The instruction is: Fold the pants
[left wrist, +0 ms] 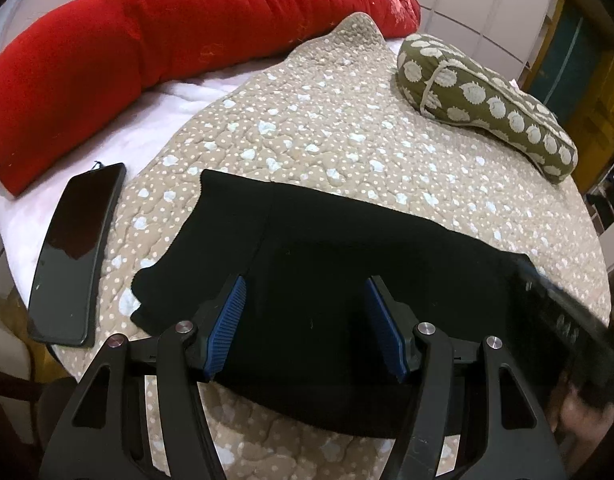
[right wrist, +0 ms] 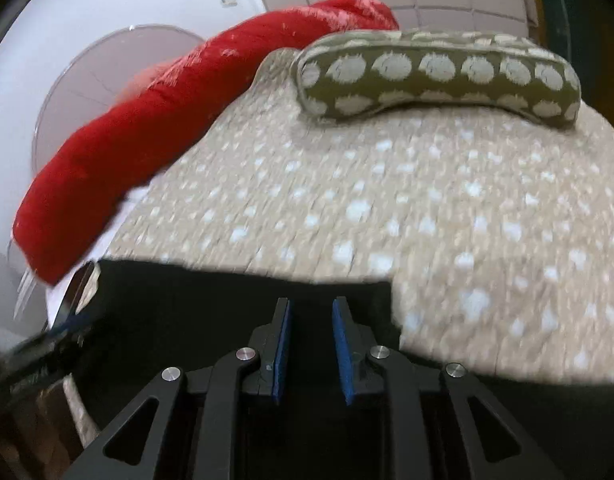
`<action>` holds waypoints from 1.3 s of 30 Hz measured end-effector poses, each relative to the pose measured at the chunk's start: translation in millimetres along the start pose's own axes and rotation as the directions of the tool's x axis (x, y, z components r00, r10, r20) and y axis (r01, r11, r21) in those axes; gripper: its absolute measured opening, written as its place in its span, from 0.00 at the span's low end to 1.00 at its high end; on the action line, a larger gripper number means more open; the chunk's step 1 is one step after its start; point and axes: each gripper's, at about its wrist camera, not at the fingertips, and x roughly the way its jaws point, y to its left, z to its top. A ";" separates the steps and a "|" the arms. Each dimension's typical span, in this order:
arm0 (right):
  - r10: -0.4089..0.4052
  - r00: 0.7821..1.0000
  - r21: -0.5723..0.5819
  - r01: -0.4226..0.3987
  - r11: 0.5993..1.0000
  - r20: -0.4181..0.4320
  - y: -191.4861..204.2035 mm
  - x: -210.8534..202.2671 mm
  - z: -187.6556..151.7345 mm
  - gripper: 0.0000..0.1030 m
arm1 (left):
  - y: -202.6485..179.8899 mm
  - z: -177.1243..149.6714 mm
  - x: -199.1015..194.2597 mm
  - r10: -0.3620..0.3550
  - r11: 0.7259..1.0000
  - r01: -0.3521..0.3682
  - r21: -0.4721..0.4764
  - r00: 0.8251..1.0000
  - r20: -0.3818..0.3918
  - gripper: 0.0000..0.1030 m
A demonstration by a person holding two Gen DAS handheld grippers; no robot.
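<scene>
Black pants [left wrist: 347, 248]; beige white-dotted quilt [left wrist: 327, 120]; red bolster [left wrist: 147, 40]; olive white-spotted pillow [left wrist: 487, 92].

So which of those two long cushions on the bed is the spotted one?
The olive-green cushion with pale round spots, lying on the quilt. The other cushion is plain red.

Soft indoor light; left view sharp, right view motion-blurred; fisheye-bent edges.

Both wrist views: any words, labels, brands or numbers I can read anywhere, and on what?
None readable.
Phone: screen dark, no text.
Pants: plain black, no label visible.
Right gripper's body, at the left view's right edge: pale marks, too blurred to read.
Red bolster, olive pillow, quilt: patterns only.
</scene>
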 end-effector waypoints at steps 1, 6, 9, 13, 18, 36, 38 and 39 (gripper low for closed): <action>-0.005 1.000 0.008 0.005 1.000 -0.007 -1.6 1.7 3.8 0.18 | 0.6 0.6 1.5 -0.003 1.000 0.003 -0.003 1.000 -0.002 0.60; 0.005 1.000 0.019 -0.004 1.000 -0.027 3.0 -18.1 0.6 0.20 | -2.6 -0.7 0.7 0.014 1.000 -0.014 0.004 1.000 0.005 0.60; 0.023 1.000 -0.021 -0.023 1.000 -0.015 11.7 -48.7 -19.4 0.21 | -4.3 -2.0 -3.7 0.021 1.000 -0.022 0.007 1.000 0.015 0.60; -0.022 1.000 -0.093 0.022 0.995 0.003 19.4 -69.2 -59.6 0.23 | -8.0 -5.9 -11.2 0.021 1.000 -0.022 0.011 0.999 0.028 0.60; -0.072 0.997 -0.094 0.070 0.993 -0.014 14.9 -72.8 -77.6 0.24 | -25.5 -13.6 -24.8 -0.001 0.999 -0.001 0.053 0.999 0.036 0.60; -0.289 0.957 -0.034 0.290 0.957 0.025 -45.8 -132.5 -104.2 0.27 | -100.3 -56.1 -39.5 -0.131 0.968 0.124 0.218 0.991 0.019 0.60; -0.314 0.949 -0.026 0.315 0.949 0.033 -51.0 -138.5 -105.3 0.27 | -105.9 -59.3 -38.1 -0.144 0.963 0.137 0.231 0.990 0.012 0.60; -0.326 0.945 -0.017 0.327 0.945 0.032 -55.4 -140.2 -106.1 0.27 | -108.0 -60.5 -36.9 -0.145 0.962 0.139 0.237 0.989 0.009 0.60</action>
